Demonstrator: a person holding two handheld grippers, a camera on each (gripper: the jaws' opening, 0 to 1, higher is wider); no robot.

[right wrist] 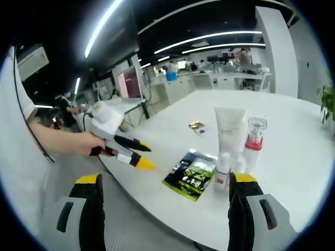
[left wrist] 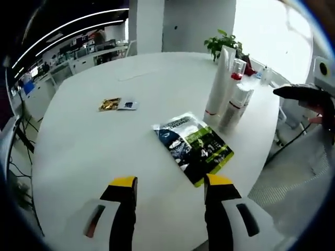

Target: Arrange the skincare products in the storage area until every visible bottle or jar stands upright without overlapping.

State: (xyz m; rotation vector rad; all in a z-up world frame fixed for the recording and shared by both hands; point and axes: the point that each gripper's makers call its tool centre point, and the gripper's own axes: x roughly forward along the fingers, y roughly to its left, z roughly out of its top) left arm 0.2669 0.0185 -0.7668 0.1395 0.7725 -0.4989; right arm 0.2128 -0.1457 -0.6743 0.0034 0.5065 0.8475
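Left gripper view: round white table (left wrist: 94, 151), left gripper (left wrist: 170, 191) low at the near edge, jaws apart, nothing between them. Product count on the table: one tall white tube (left wrist: 220, 78) standing on its cap, one clear bottle with a red collar (left wrist: 238, 68) behind it, one small white spray bottle (left wrist: 235, 107) in front, all three upright, bunched tight at the far right side, touching or nearly so; can't tell if they overlap at the base. One flat dark-and-green sachet (left wrist: 194, 147) lies just ahead of the jaws, near the bottle group but apart from it. One gold sachet (left wrist: 109, 104) and one small blue-white sachet (left wrist: 127, 105) lie side by side, touching, well apart at the left-centre. One potted plant (left wrist: 222, 44) at the far edge behind the tube. No tray or box seen; everything sits straight on the tabletop.

Right gripper view: right gripper (right wrist: 165, 191) jaws wide apart, empty, held off the table edge. Same cluster from the other side: white tube (right wrist: 229, 130), red-collared bottle (right wrist: 255, 137), spray bottle (right wrist: 222, 172) in front, what looks like a second small white bottle (right wrist: 239, 162) beside it, partly hidden. Green sachet (right wrist: 191, 175) flat near the table edge. Gold sachet (right wrist: 197, 125) farther back. Left gripper (right wrist: 137, 155) comes in from the left in a hand (right wrist: 89, 144), its yellow tips slightly parted, over the table edge next to the green sachet, not touching it.
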